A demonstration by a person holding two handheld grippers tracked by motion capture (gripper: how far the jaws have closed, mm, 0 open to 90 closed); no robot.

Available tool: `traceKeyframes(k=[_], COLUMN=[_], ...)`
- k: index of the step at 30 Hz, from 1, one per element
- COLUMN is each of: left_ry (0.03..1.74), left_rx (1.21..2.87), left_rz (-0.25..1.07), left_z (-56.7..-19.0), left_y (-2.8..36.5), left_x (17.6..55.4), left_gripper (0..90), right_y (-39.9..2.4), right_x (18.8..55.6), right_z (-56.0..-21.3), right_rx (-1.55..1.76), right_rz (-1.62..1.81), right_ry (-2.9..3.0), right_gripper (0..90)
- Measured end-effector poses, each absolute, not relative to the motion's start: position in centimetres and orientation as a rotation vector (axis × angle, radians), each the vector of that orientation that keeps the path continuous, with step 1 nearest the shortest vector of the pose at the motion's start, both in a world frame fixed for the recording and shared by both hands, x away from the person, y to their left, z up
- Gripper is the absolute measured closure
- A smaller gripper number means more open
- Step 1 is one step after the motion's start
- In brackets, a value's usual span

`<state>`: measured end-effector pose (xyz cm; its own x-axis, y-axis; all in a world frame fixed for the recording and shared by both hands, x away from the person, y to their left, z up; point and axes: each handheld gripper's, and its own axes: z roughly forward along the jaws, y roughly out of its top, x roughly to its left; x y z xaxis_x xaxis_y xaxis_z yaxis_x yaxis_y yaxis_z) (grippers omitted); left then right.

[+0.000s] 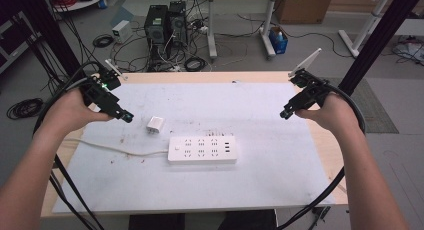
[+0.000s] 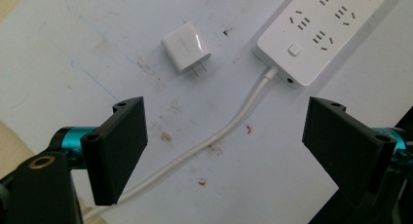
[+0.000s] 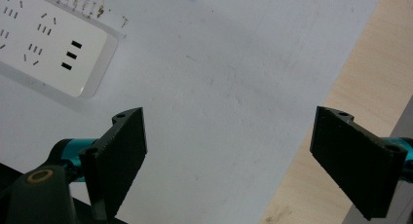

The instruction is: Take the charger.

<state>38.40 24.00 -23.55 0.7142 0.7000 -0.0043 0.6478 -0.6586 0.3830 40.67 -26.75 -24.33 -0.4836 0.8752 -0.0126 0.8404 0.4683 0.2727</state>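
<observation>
Overrunning frame edge: power strip (image 3: 46, 44)

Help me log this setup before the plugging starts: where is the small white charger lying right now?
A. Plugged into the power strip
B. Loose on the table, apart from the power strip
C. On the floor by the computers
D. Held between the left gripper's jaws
B: the charger lies on its side on the table, prongs bare, apart from the power strip; the left gripper hangs above it with open, empty jaws.

White charger (image 1: 155, 124), white power strip (image 1: 202, 149), stained white mat (image 1: 250, 115), black tongs (image 1: 125, 116).
</observation>
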Motion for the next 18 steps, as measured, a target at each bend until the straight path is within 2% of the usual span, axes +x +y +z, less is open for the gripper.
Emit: traceKeyframes(k=[6, 18], left_ry=[1.064, 1.178], left_rx=[2.551, 2.501], left_rz=[0.201, 0.177], left_z=[-24.0, -27.8], left_y=[23.8, 22.1], left_x=[38.7, 41.2], left_gripper=[16.6, 16.6], right_y=[-26.9, -27.0], right_x=[40.7, 41.0], right_z=[-24.3, -24.5], right_rx=[1.507, 1.487], right_rz=[0.356, 0.370], right_ry=[2.553, 2.552], right_gripper=[12.9, 12.9])
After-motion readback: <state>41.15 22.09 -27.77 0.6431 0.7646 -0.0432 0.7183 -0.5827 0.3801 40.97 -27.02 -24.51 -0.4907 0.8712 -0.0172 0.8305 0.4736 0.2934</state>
